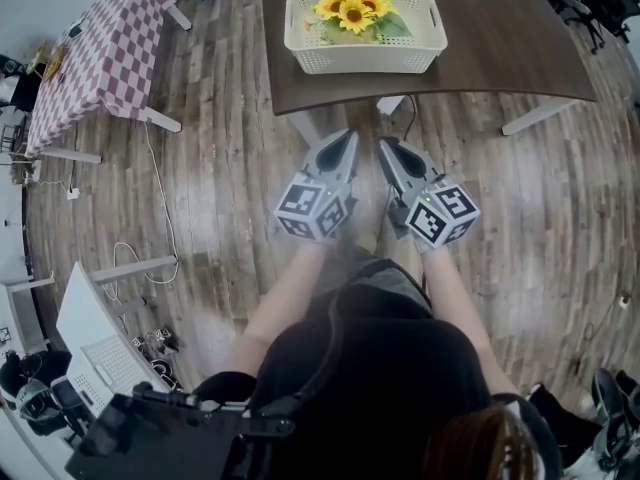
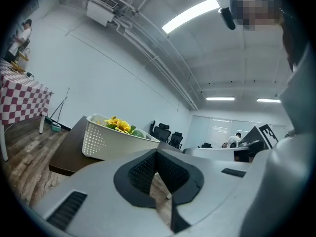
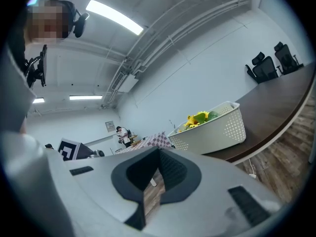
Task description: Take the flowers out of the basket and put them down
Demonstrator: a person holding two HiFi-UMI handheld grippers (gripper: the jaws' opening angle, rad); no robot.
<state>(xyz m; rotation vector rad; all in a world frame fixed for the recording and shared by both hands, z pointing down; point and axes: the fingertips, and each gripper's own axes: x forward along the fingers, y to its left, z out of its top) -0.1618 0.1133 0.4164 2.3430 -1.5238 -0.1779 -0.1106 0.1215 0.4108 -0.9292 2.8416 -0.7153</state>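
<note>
Flowers (image 1: 352,8) are well apart from my fingers, so I begin with the fingers themselves. On my left gripper (image 1: 349,139) the two dark pads are pressed together with nothing between them; through the gap below them I see only wooden floor (image 1: 220,198). My right gripper (image 1: 385,147) is the same: pads together, empty. That seems sensible to me, since nothing is within reach to take. I hold the two grippers side by side, close together, level and both pointing towards the basket (image 1: 366,60). I read that as lining up for an approach, not a grasp.

Beyond the tips comes bare floor, then the near edge of the dark table (image 1: 500,48). The white perforated basket stands on it close to that edge, which should let me reach in without leaning far across. The yellow flowers lie inside, around the middle, their heads showing above the rim with green leaves beside them; the wall hides their stems. Off to my left a second table under a checked cloth (image 1: 95,58) stands well apart from all this. Nothing of the task is done yet, and I would have to open my jaws before I get to the basket.
</note>
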